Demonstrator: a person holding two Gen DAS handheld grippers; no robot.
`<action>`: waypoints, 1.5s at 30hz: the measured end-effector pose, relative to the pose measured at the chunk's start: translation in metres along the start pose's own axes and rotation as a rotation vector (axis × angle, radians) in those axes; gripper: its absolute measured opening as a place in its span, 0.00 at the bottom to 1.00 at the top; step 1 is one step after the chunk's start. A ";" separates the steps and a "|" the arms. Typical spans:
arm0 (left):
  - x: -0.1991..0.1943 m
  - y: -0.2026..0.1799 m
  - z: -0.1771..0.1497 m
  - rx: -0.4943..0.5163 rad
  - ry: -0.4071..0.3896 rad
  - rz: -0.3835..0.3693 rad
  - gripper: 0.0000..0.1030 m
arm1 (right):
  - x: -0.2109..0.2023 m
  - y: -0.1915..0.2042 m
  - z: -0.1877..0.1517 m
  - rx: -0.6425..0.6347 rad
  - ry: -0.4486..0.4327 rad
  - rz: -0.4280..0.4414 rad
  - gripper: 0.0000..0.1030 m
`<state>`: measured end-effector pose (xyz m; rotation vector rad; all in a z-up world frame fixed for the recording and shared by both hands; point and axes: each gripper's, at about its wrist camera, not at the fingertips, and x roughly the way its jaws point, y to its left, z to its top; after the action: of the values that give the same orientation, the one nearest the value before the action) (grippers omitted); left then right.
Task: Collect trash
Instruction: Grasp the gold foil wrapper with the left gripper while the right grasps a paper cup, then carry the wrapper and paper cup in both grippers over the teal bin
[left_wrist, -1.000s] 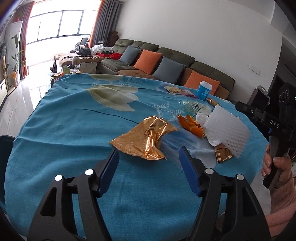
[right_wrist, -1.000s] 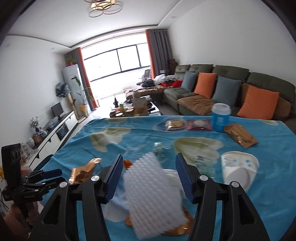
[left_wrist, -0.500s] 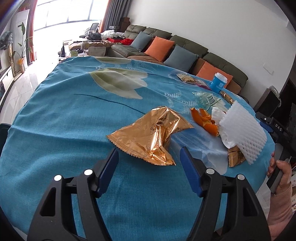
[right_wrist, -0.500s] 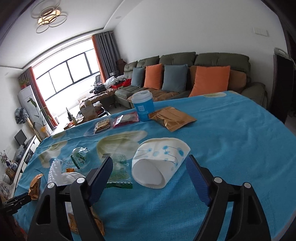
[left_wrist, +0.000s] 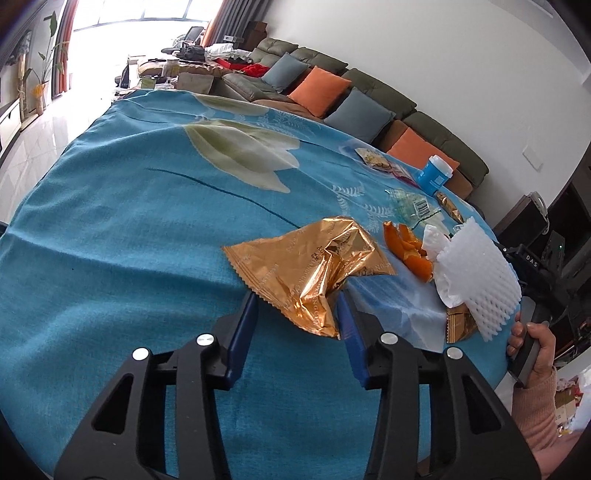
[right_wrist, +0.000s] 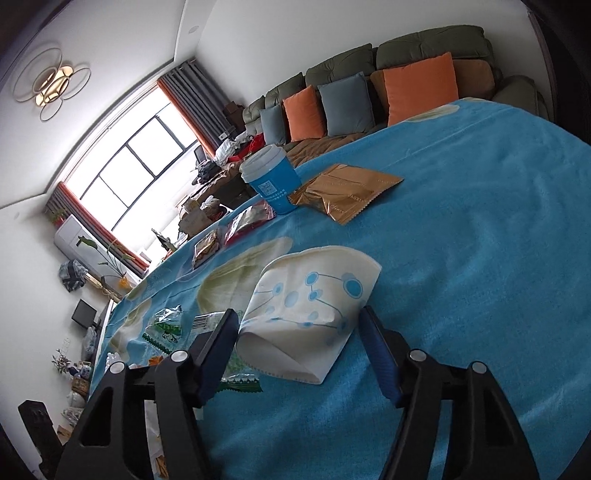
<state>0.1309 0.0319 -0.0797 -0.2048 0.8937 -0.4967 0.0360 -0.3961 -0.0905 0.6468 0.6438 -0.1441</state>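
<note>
1. My left gripper (left_wrist: 297, 314): jaws partly apart and just been closing. The near corner of the gold wrapper (left_wrist: 314, 269) sits between them. The right pad looks to be at the foil; I can't tell whether the left pad touches, so no firm grip yet.
2. The gold wrapper lies crumpled on the blue tablecloth (left_wrist: 129, 240), near the table's near edge, toward its right side.
3. Just beyond it to the right: orange peel (left_wrist: 408, 245), then a white tissue (left_wrist: 437, 245) and a white foam net (left_wrist: 480, 269) touching it, at the table's right edge. A small gold packet (left_wrist: 458, 323) pokes out under the foam net.
4. My right hand (left_wrist: 532, 345) on its handle is off the right edge, beside the foam net.
5. My right gripper (right_wrist: 295, 328): jaws wide and just been closing from wider. The crushed paper cup (right_wrist: 310, 310), white with blue dots, lies on its side between them. Neither pad presses on it; there's a visible gap at the right pad, so nothing is held.
6. Left of the cup: a clear wrapper with green print (right_wrist: 168, 326), partly behind my left finger.
7. Farther in: two small snack packets (right_wrist: 229, 234), then an upright blue cup with white lid (right_wrist: 273, 181) and a flat gold bag (right_wrist: 343, 192) touching its base, toward the far edge.
</note>
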 end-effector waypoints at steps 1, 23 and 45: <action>0.001 0.000 0.000 0.001 0.004 -0.002 0.37 | -0.001 0.001 -0.001 -0.008 -0.005 0.003 0.61; 0.005 -0.001 -0.001 0.015 0.006 0.001 0.20 | -0.006 0.024 -0.009 -0.130 -0.008 0.001 0.61; -0.035 -0.001 -0.011 0.066 -0.100 0.070 0.11 | -0.056 0.098 -0.016 -0.309 -0.128 0.188 0.60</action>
<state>0.1039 0.0489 -0.0617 -0.1366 0.7833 -0.4462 0.0140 -0.3122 -0.0161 0.3927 0.4663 0.0879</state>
